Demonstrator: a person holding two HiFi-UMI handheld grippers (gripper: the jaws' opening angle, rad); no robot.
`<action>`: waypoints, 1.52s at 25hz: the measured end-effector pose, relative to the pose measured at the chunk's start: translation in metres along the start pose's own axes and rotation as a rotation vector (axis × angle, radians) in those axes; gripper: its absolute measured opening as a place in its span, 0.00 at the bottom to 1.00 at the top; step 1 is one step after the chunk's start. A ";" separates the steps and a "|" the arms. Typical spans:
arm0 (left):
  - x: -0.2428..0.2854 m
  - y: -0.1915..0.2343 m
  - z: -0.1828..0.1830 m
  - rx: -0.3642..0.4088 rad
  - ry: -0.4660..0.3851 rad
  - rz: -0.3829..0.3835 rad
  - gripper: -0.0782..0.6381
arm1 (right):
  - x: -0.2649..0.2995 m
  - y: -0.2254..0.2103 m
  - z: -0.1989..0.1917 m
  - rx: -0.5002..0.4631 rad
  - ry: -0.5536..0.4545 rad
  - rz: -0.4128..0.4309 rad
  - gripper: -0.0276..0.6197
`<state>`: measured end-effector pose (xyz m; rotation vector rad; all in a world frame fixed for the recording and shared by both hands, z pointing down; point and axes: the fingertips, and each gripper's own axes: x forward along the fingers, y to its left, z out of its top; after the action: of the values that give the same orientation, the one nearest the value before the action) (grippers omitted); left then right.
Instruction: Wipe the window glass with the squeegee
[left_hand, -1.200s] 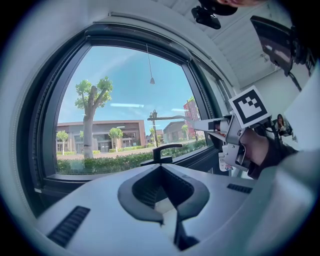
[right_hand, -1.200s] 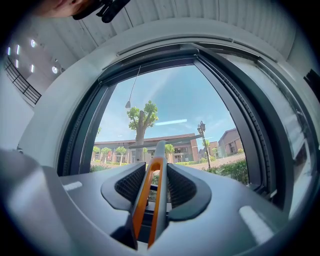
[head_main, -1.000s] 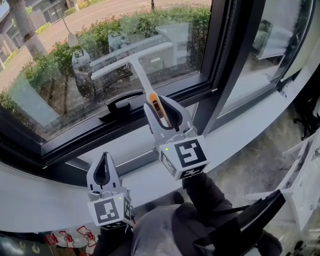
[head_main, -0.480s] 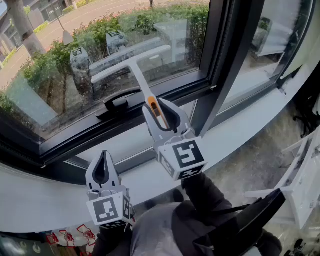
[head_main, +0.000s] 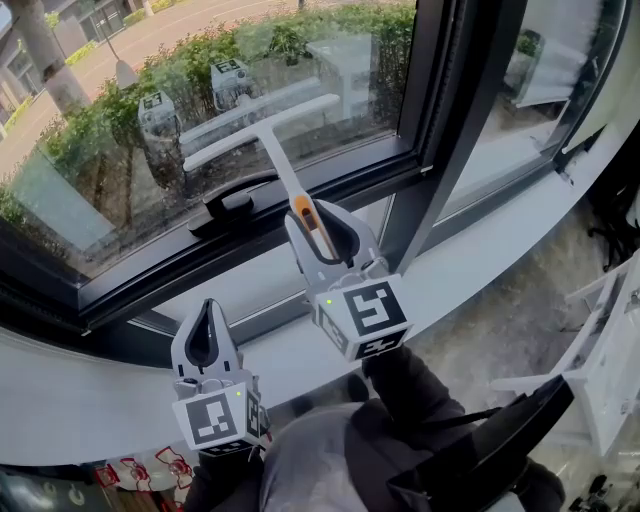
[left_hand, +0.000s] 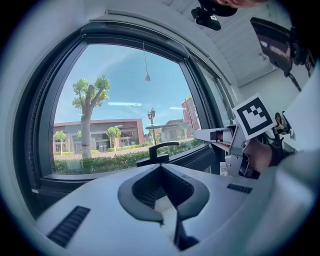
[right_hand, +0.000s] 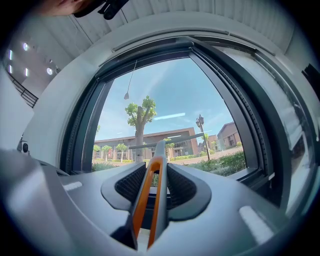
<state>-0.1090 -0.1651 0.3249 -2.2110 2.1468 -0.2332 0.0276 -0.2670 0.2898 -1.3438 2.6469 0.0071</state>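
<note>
The head view looks steeply down from above and behind the left gripper and right gripper, onto the sill and lower glass. The left gripper view sits low behind its closed jaws and faces outward and up through the pane, with the right gripper at its right edge. The right gripper view looks along the clamped squeegee through the same pane. Both gripper views share the tree and building.
</note>
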 end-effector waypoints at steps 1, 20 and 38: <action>0.000 -0.001 0.000 0.001 0.001 -0.001 0.11 | -0.001 0.000 -0.001 0.002 0.003 0.000 0.25; 0.002 -0.007 -0.005 0.005 0.010 -0.011 0.11 | -0.007 -0.003 -0.023 0.017 0.044 -0.002 0.24; 0.003 -0.012 -0.004 0.011 0.015 -0.017 0.11 | -0.010 -0.006 -0.039 0.060 0.086 0.005 0.24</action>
<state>-0.0974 -0.1676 0.3313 -2.2295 2.1296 -0.2621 0.0322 -0.2652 0.3302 -1.3478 2.6971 -0.1309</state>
